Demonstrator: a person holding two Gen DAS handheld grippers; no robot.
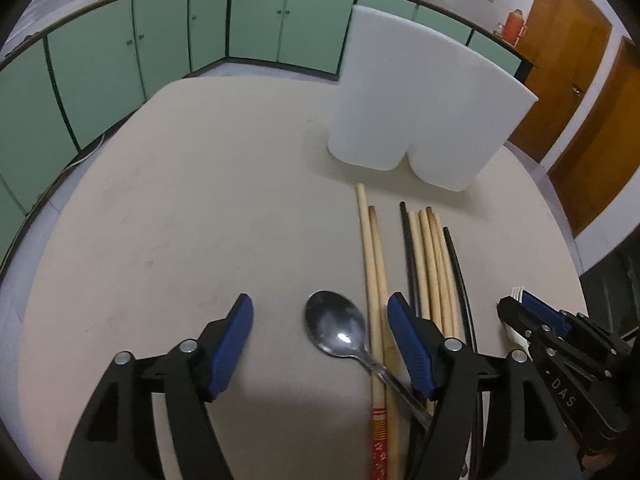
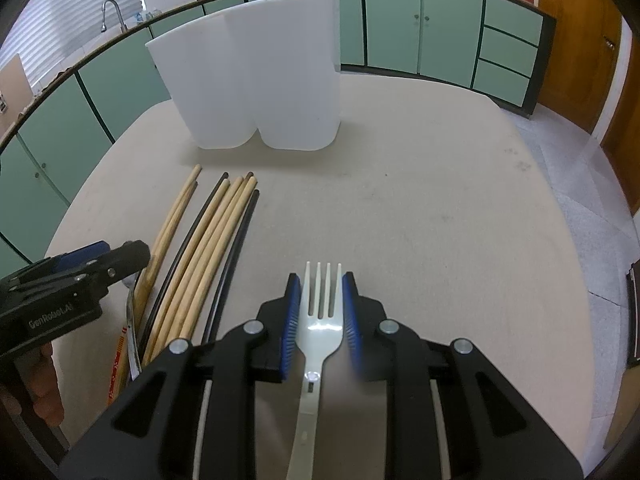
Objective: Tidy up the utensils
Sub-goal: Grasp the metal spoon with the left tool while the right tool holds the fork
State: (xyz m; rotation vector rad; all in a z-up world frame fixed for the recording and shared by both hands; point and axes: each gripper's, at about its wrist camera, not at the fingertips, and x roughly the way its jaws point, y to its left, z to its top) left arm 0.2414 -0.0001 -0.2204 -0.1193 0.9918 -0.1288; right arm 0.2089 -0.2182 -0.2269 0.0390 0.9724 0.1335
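Seen from the left wrist, the left gripper stands with its jaws spread wide and pinching nothing; a steel spoon lies on the bench between them, bowl toward 12 o'clock, its handle crossing under the pale wooden chopsticks toward 5 o'clock, so the spread looks meant to straddle the spoon for a pickup. At 1 o'clock from the spoon lies a second bundle of wooden and black chopsticks, all laid parallel and pointing at the white holder standing at 1 o'clock, probably where they are to go. The beige bench is round-edged and otherwise bare; green cabinets curve behind it, a wooden door at 2 o'clock. From the right wrist, the right gripper has its jaws drawn close on the head of a white plastic fork, tines toward 12 o'clock, seemingly held ready for the holder's two compartments at 11 o'clock. The chopsticks fan out at 9 o'clock, the other gripper just beyond them, a faucet far at 10 o'clock.
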